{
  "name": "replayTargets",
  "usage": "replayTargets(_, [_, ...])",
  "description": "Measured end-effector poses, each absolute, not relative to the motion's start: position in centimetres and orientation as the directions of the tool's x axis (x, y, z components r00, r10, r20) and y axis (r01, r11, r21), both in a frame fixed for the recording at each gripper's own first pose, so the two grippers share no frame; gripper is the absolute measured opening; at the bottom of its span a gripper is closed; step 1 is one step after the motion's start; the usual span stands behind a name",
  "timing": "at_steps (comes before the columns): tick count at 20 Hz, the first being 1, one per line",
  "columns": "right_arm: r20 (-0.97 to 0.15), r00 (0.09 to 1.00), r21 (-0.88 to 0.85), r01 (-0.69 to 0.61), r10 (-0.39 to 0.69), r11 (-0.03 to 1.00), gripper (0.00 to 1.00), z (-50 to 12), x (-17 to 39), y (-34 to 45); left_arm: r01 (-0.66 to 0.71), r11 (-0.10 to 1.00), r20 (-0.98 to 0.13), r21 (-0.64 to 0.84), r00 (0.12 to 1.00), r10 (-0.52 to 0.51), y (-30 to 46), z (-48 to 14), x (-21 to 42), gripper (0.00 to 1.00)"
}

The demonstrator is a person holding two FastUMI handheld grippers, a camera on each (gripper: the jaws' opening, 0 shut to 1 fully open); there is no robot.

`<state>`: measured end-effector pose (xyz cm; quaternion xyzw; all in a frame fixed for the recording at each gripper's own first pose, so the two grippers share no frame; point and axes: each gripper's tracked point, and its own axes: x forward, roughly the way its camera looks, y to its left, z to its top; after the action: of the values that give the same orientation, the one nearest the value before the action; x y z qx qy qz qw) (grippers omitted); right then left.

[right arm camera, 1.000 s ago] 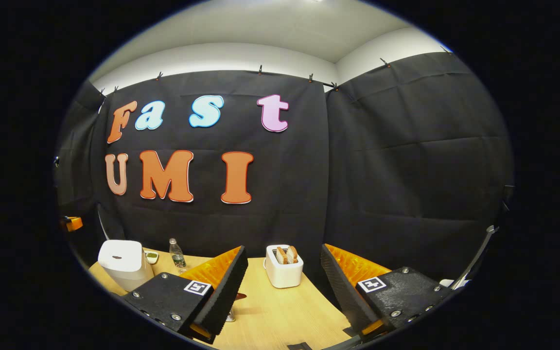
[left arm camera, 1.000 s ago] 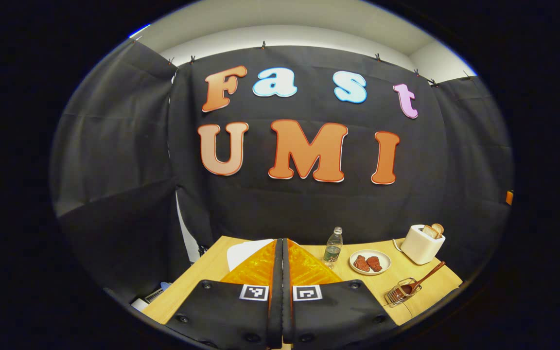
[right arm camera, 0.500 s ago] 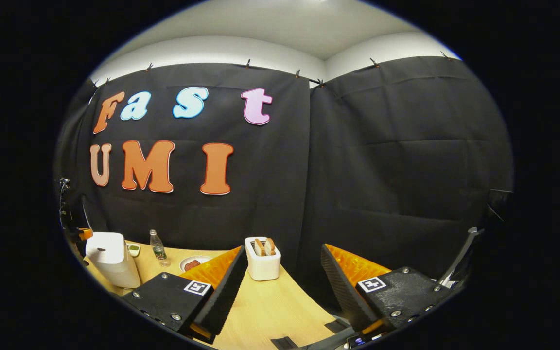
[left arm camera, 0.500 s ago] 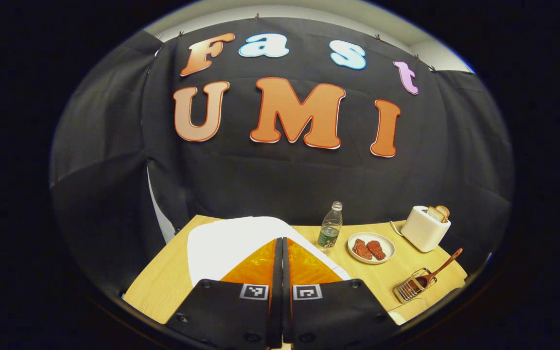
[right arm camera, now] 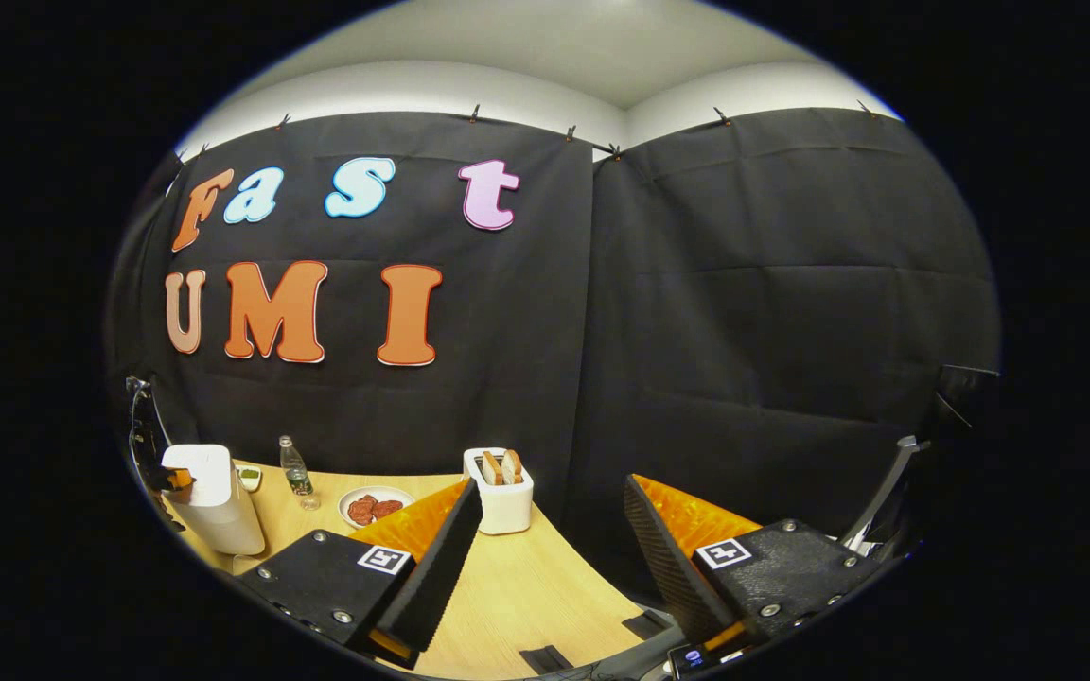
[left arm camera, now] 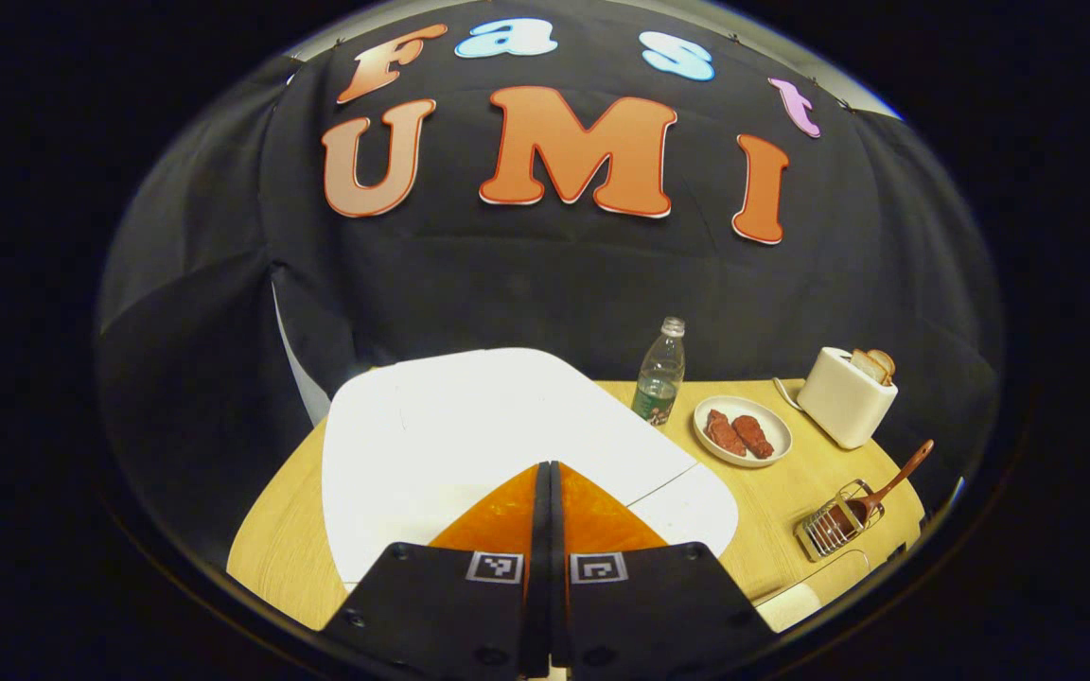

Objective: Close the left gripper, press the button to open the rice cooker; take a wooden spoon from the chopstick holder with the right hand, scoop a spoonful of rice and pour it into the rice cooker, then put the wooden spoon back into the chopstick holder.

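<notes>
In the left gripper view the left gripper sits at the bottom centre, its 2 fingers clenched together with nothing between them, its tips over the flat white lid of the 1 rice cooker, which spreads across the lower centre of the frame; whether the tips touch the lid cannot be told. Right of it on the wooden table stand 1 water bottle, 1 plate with 2 reddish pieces, and 1 toaster holding 2 slices. At the lower right, 1 wooden spoon leans in the 1 wire chopstick holder. In the right gripper view the right gripper is released, its fingers spread wide over the table, with the rice cooker far off at the left edge.
</notes>
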<state>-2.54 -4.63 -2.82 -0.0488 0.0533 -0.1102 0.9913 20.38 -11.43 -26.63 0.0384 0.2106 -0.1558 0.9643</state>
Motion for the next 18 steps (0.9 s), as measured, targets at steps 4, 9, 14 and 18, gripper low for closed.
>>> replayTargets(4, [-0.12,0.97,-0.103,0.2,-0.212,0.974,0.94,-4.1,-2.3,-4.0,0.302,0.953,-0.434,-0.002,0.858,-0.273,-11.3,-27.7,20.5,0.06])
replayTargets(9, [-0.122,0.974,-0.089,0.181,-0.191,0.979,0.94,-4.1,-2.2,-3.1,0.273,0.961,-0.417,-0.053,0.868,-0.27,-10.9,-27.2,19.8,0.05])
replayTargets(14, [-0.105,0.981,-0.073,0.154,-0.161,0.985,0.94,-4.1,-1.9,-2.7,0.288,0.955,-0.321,0.071,0.913,-0.252,-9.9,-21.5,18.1,0.05])
replayTargets(18, [-0.106,0.986,-0.065,0.121,-0.128,0.99,0.94,-4.7,-1.3,-2.1,0.275,0.959,-0.284,0.07,0.927,-0.245,-9.1,-17.0,16.2,0.05])
